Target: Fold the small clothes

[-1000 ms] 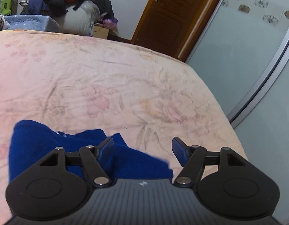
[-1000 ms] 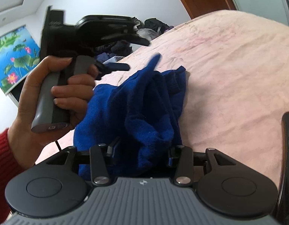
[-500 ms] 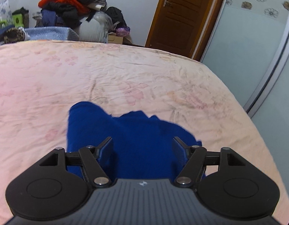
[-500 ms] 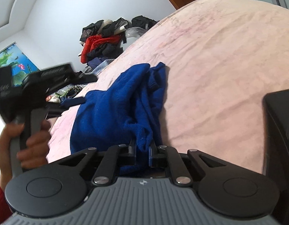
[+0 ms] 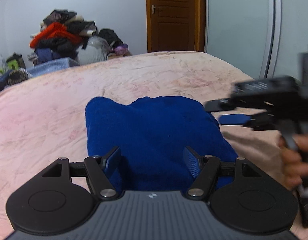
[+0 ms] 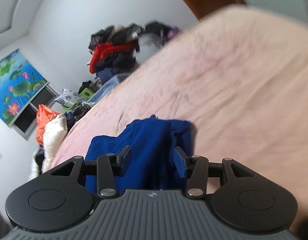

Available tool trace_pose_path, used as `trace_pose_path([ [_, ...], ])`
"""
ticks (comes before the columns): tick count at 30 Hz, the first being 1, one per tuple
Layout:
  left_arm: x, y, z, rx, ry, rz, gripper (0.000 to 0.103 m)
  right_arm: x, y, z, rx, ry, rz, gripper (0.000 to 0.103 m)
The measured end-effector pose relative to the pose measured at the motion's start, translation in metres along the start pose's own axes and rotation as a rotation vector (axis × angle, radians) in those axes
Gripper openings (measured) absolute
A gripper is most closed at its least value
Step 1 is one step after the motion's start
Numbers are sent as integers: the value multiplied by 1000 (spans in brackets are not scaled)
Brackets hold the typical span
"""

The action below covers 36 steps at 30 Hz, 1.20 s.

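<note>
Folding stage: blue garment (image 5: 154, 132) lies bunched on the pink bedsheet (image 5: 54, 120), near edge of the bed, roughly mid-width; looks partly folded, top edge uneven.
Left gripper (image 5: 152, 160): jaws wide apart, hovering over the garment's near end; cloth sits under and between the pads but they don't press it. Holding nothing.
Right gripper (image 6: 152, 160): jaws have just been opening; cloth shows between them, pads stand clear of it. Looks like a release, so nothing held.
Why so: my read, both claws are off the cloth to re-grip for the next fold.
Right hand (image 5: 294, 160): seen from left wrist view at far right, gripper just beside the garment's right edge.
Around: clothes pile (image 5: 62, 38) beyond the bed's far left; wooden door (image 5: 174, 16) far centre; wardrobe panel (image 5: 240, 30) far right; lotus poster (image 6: 16, 86) on the wall.
In the way: nothing on the sheet beside the garment; the two grippers are close, could crowd each other.
</note>
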State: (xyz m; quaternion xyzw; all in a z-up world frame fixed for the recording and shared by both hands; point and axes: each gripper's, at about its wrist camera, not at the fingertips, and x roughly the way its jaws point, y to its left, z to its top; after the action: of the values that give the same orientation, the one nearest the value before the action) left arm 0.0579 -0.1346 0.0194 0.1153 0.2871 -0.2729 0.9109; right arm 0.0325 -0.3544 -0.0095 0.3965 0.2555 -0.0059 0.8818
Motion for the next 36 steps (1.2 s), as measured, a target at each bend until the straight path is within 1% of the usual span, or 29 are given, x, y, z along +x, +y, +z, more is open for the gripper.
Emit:
trace_pose_path([
  [2,0,-1,-1,20,-12,5,70,13,-4,4,45,31,33,48],
  [3,1,-1,-1,25,-14,7,73,17,-3,4,50,35,40,48],
  [9,16,4,7,-21,-8,7,74,41,10,12,22,27,18,47],
  [10,17,4,7,-28,-4,14,74,44,11,15,12,25,7,41],
  [11,18,4,7,-34,-3,24,74,48,12,18,-1,26,-12,24],
  [12,19,3,6,-36,-2,34,74,53,14,21,-20,35,-31,13],
  [13,19,3,6,-36,-3,42,74,58,15,22,-39,40,-53,10],
  [15,19,2,5,-34,-10,52,74,60,20,22,-100,32,-83,9],
  [18,19,2,5,-36,-10,57,74,59,29,25,-198,-6,-143,7],
  [21,20,2,5,-37,-1,57,74,61,31,33,-231,-33,-184,7],
  [22,20,2,5,-35,1,60,74,63,31,34,-233,-29,-186,8],
  [23,20,2,4,-34,4,63,74,65,31,34,-242,-20,-196,18],
  [24,19,2,3,-34,5,64,74,67,32,34,-257,-8,-222,24],
  [25,19,3,3,-37,6,63,74,67,32,33,-265,-13,-254,36],
  [27,16,5,2,-46,3,57,74,58,33,34,-275,-68,-305,55],
  [29,16,6,1,-52,3,58,74,45,36,36,-289,-131,-302,54],
  [31,17,5,2,-55,6,59,74,41,43,42,-302,-125,-224,54],
  [32,17,4,2,-57,7,60,74,42,48,43,-313,-103,-178,54],
  [34,17,3,3,-60,4,57,74,52,61,42,-357,-26,-100,54],
  [36,17,3,4,-61,3,53,74,73,72,37,-388,97,-38,54],
])
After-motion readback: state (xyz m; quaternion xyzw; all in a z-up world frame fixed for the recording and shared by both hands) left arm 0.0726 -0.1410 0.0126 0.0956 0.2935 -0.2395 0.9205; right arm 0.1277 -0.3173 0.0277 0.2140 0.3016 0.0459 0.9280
